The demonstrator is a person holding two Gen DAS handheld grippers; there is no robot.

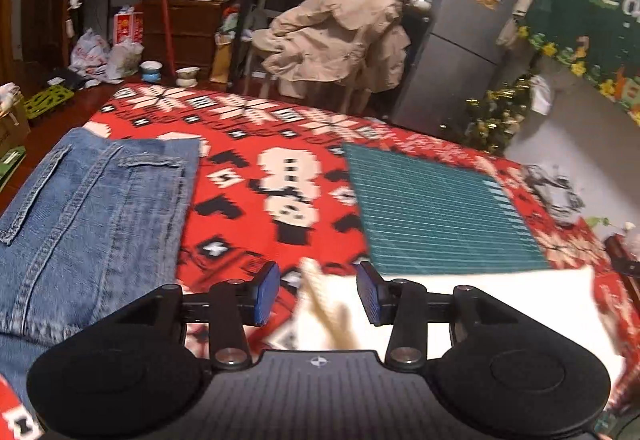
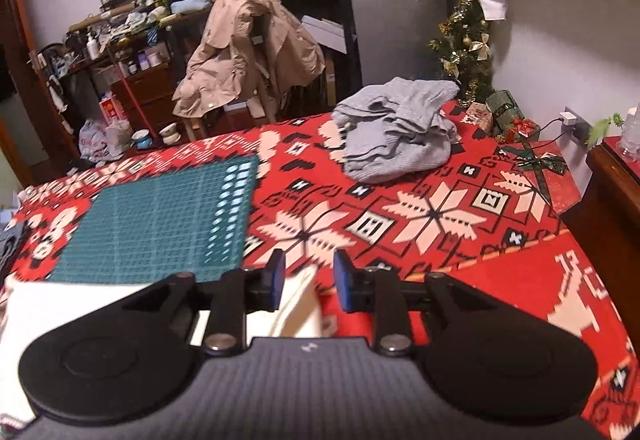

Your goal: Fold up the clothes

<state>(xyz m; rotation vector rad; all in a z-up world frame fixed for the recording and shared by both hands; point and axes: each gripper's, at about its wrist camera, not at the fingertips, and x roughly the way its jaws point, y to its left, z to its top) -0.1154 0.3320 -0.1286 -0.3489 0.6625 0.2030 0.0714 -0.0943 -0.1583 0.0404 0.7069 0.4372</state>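
Where jeans (image 1: 92, 216) lie — red patterned cloth (image 1: 256, 144).

Red patterned blanket (image 2: 440, 200) over the work surface, beige coat (image 2: 248, 52) draped on a chair, grey refrigerator (image 1: 460, 40), cluttered dark shelves (image 2: 132, 20), small tinsel Christmas tree (image 2: 464, 40), white wall (image 2: 560, 52), dim indoor light

Dim warm light, fisheye warp, foreground seemingly motion-blurred.
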